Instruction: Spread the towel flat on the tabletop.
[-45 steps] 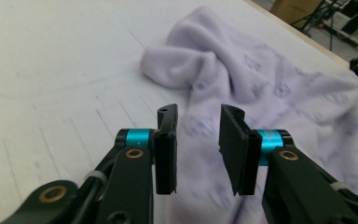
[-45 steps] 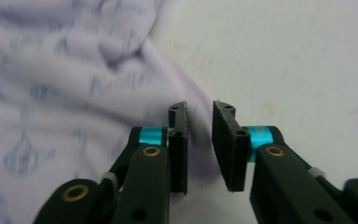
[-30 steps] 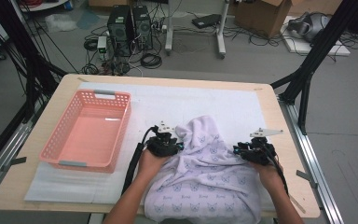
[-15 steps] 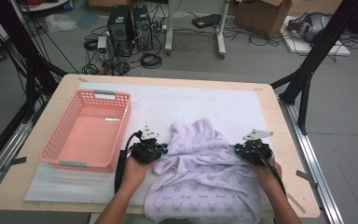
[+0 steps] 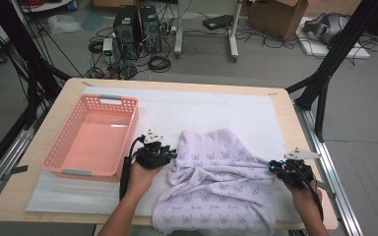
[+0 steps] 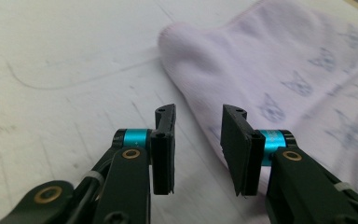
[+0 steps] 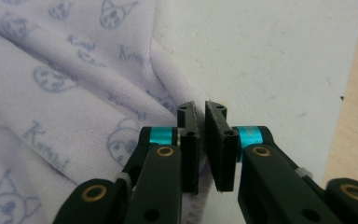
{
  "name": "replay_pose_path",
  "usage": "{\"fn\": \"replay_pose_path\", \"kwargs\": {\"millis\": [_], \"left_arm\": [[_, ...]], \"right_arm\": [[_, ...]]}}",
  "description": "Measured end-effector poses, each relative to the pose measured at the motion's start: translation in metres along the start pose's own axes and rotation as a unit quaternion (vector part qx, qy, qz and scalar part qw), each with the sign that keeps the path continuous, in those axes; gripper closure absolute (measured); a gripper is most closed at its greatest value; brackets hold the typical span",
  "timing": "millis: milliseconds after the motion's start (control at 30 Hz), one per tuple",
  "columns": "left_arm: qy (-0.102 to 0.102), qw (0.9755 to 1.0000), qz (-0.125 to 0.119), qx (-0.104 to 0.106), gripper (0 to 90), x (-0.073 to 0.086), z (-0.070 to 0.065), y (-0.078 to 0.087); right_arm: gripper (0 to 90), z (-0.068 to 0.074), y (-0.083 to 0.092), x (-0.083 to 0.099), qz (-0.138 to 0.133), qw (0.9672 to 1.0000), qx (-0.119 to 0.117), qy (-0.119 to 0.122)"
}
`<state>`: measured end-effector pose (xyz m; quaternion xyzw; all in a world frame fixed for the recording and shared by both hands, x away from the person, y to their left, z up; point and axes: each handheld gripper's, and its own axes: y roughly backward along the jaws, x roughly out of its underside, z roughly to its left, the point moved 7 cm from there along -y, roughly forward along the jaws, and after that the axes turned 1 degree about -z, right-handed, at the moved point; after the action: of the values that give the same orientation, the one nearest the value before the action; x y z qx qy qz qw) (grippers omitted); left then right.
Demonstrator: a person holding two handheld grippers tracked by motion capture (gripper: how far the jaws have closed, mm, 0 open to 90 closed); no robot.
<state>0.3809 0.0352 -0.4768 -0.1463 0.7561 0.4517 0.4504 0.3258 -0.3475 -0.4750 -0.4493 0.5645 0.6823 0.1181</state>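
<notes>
A lavender cloth [image 5: 216,182] printed with small cat faces lies rumpled on the white mat [image 5: 216,108], its near edge hanging over the table front. My left gripper [image 5: 165,155] rests at the cloth's left edge. In the left gripper view, my left gripper [image 6: 198,114] has just opened. Its jaws stand apart over the mat with nothing pinched, and the cloth [image 6: 284,60] lies just beyond and right of them. My right gripper [image 5: 278,168] is at the cloth's right edge. In the right gripper view, my right gripper [image 7: 201,109] has just parted to a narrow gap, with the cloth's hem [image 7: 65,84] lying loose in it.
A pink slotted basket [image 5: 133,128] stands empty on the mat's left half, close to my left hand. The wooden table [image 5: 66,113] shows around the mat. Dark frame legs, computer towers and cables stand on the floor beyond the far edge.
My left gripper slid left off the cloth to its edge. My right gripper moved out to the right and nearer the front, drawing the cloth wider and flatter.
</notes>
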Motion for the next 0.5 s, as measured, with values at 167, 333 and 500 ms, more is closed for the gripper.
{"fn": "replay_pose_path", "kwargs": {"millis": [167,333,500], "left_arm": [[0.04,0.9989,0.018,-0.012,56.0,-0.002,0.002,-0.027],[-0.012,0.9994,0.029,-0.015,51.7,-0.006,-0.016,-0.04],[-0.043,0.9985,0.031,-0.018,72.6,-0.006,-0.027,-0.044]], "right_arm": [[71.5,-0.006,0.011,-0.012,-0.05,0.9983,-0.011,-0.028],[69.7,-0.013,0.008,-0.016,-0.05,0.9983,-0.006,-0.028],[67.7,-0.018,-0.001,-0.017,-0.043,0.9983,-0.014,-0.038]]}}
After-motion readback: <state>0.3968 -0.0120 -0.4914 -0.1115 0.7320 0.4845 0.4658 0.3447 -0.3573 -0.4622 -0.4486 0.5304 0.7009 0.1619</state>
